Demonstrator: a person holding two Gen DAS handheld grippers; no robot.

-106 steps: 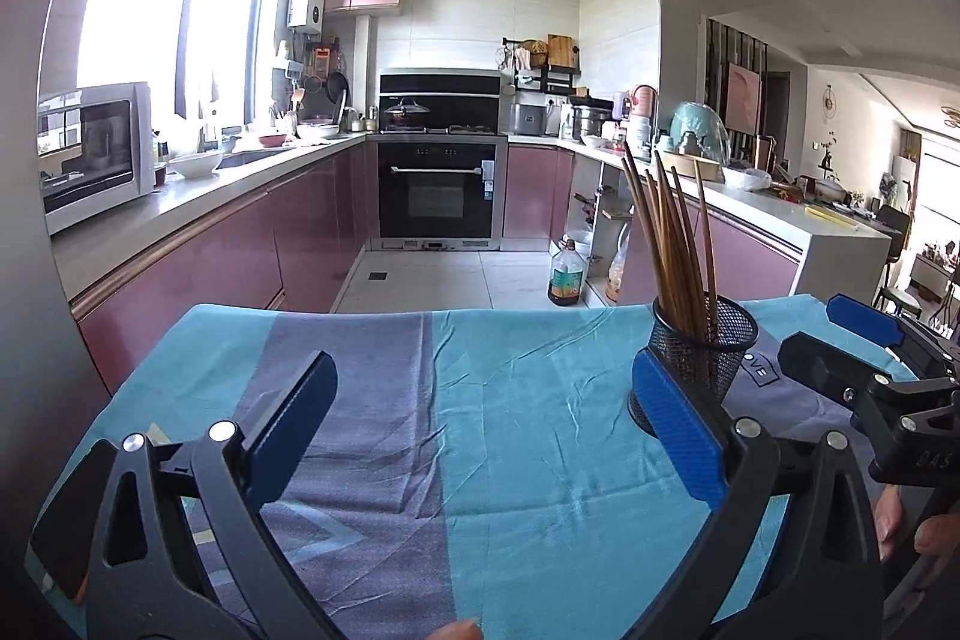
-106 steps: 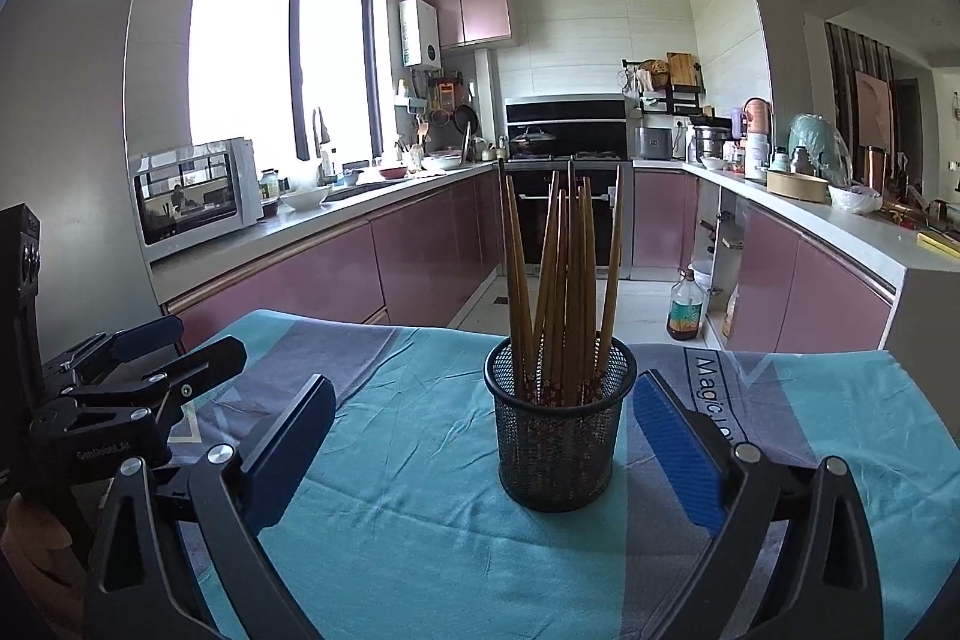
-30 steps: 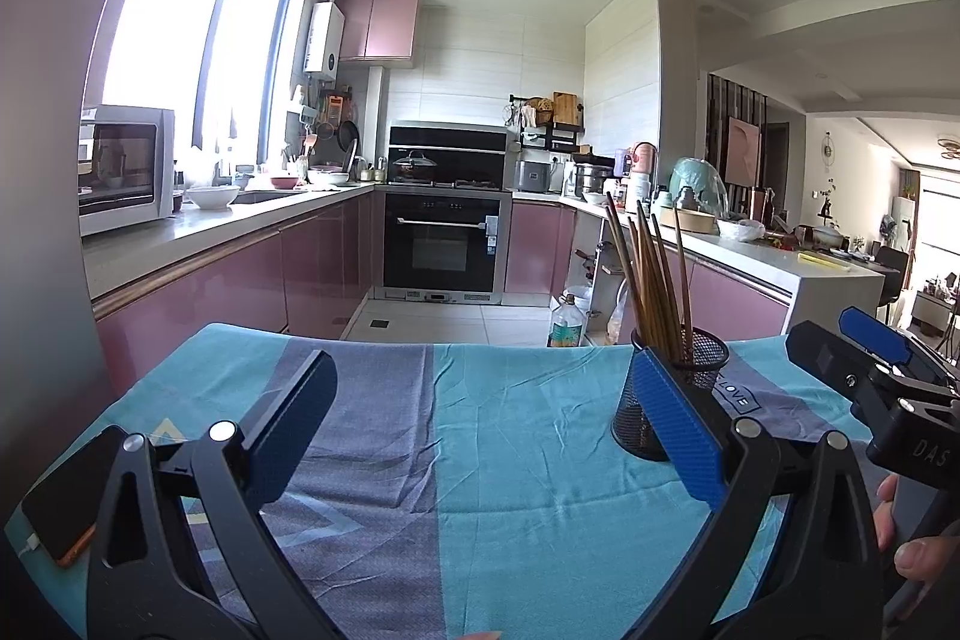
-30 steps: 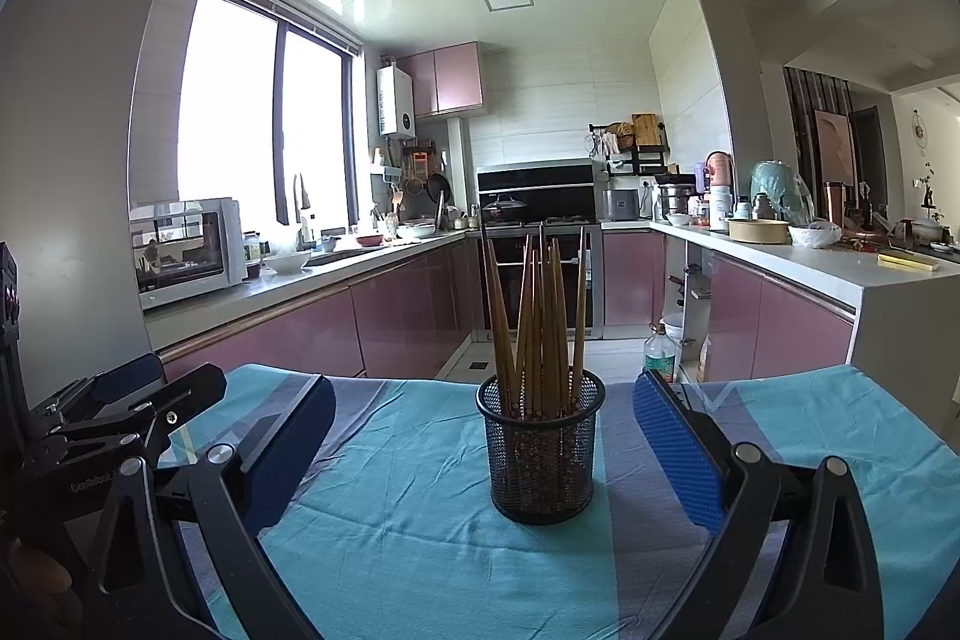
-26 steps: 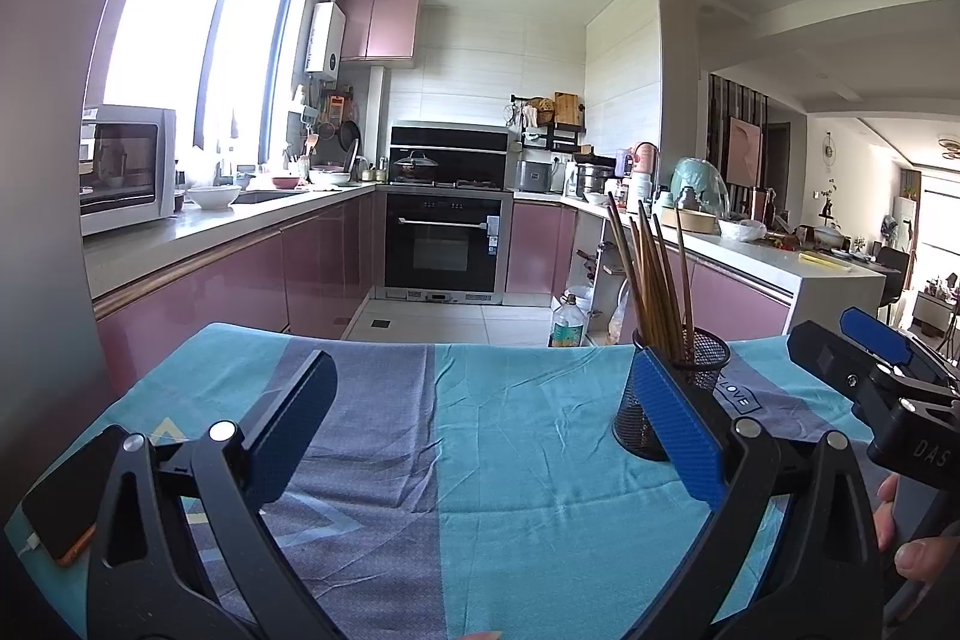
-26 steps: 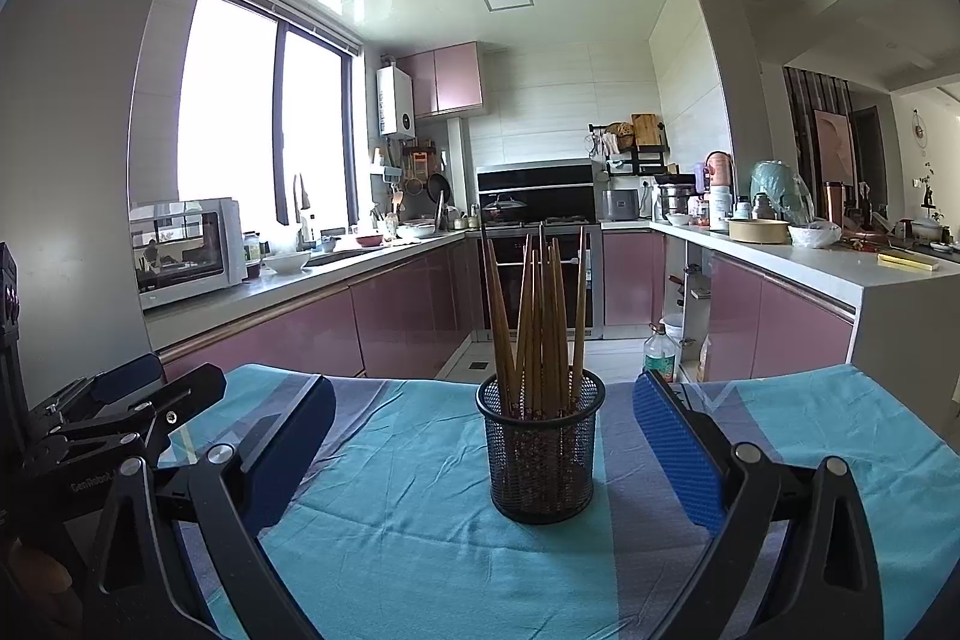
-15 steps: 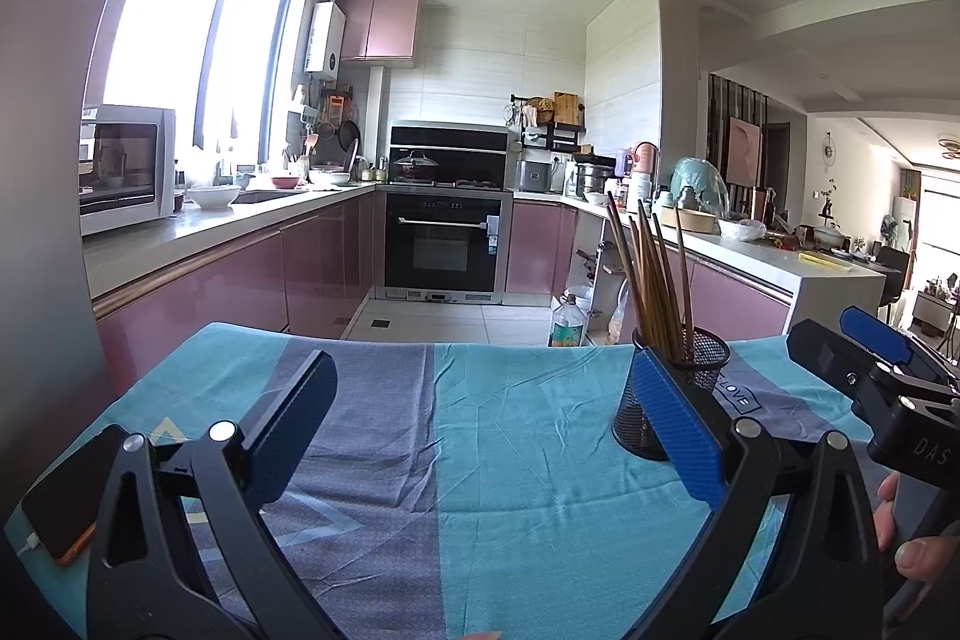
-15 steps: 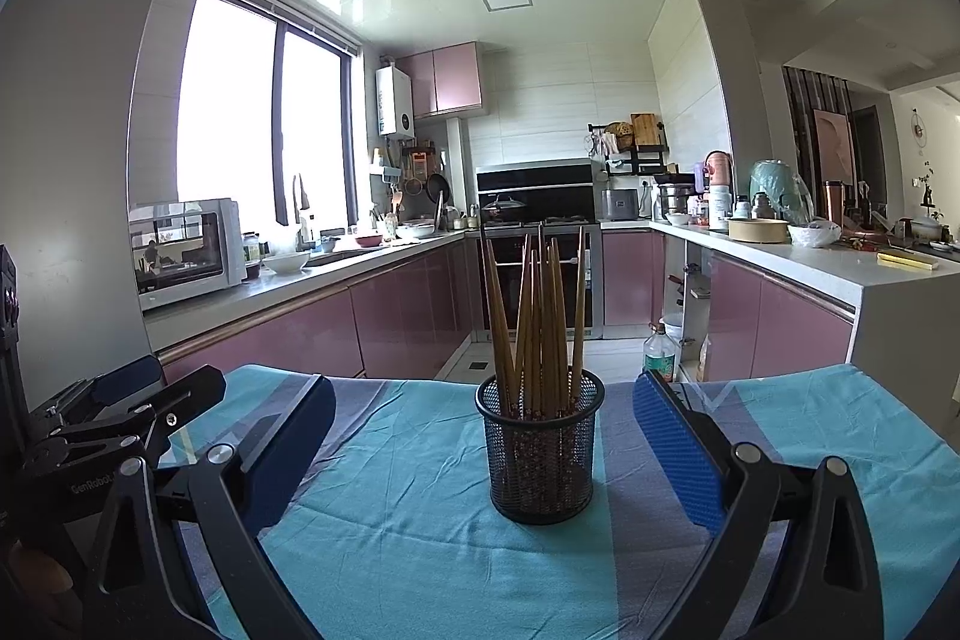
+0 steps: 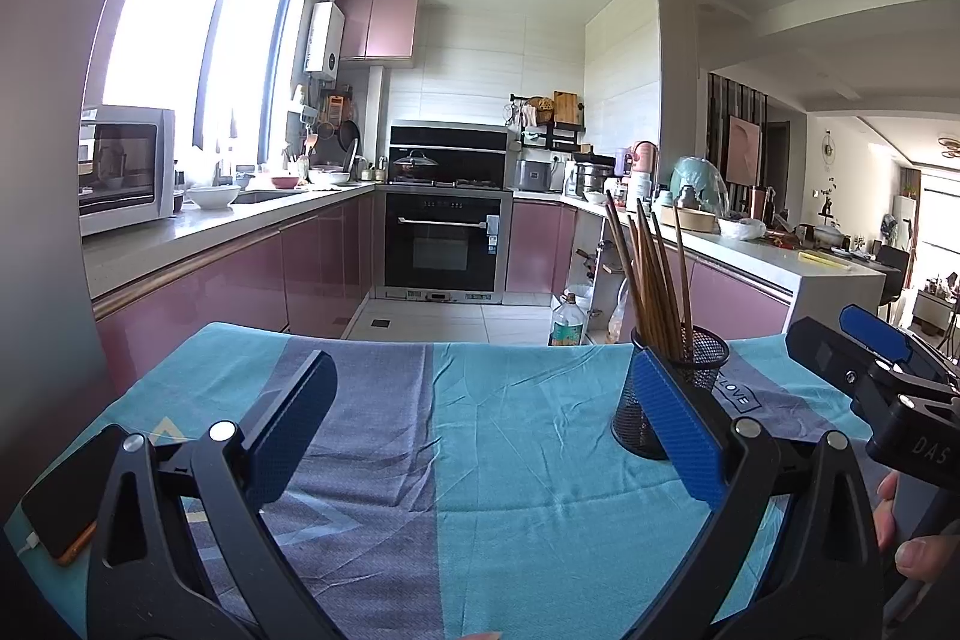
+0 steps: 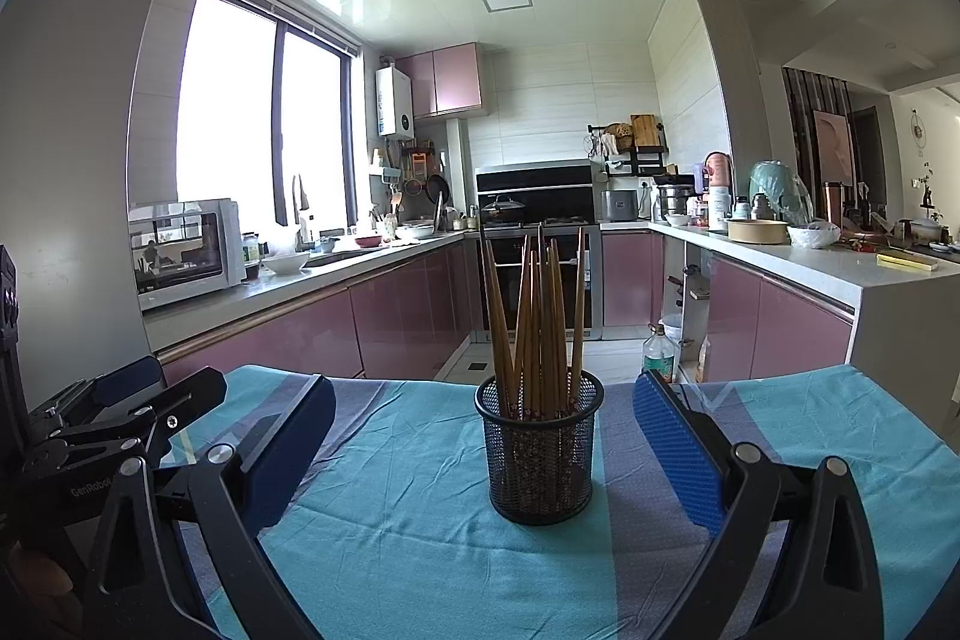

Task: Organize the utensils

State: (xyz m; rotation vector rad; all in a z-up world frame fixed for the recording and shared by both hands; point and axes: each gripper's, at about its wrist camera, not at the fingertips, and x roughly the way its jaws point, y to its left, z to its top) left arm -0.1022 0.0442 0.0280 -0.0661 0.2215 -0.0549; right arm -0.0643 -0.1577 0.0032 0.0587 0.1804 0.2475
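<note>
A black mesh holder (image 10: pixel 539 451) stands upright on the teal and grey tablecloth (image 10: pixel 420 520), with several brown wooden chopsticks (image 10: pixel 537 316) standing in it. My right gripper (image 10: pixel 483 445) is open, its blue pads either side of the holder and a little nearer the camera, touching nothing. In the left wrist view the same holder (image 9: pixel 645 403) sits partly behind the right pad. My left gripper (image 9: pixel 480 430) is open over bare cloth, well left of the holder. The right gripper's body (image 9: pixel 888 400) shows at the right edge, with a hand below it.
A phone (image 9: pixel 60 496) lies at the cloth's near left corner. The left gripper's body (image 10: pixel 108 430) fills the left edge of the right wrist view. Beyond the table's far edge lie the kitchen floor, an oven (image 9: pixel 444 244) and pink cabinets.
Both views have tilted upward since 3.5 s ago, so the holder sits lower and farther off. Nothing has shifted over the last second.
</note>
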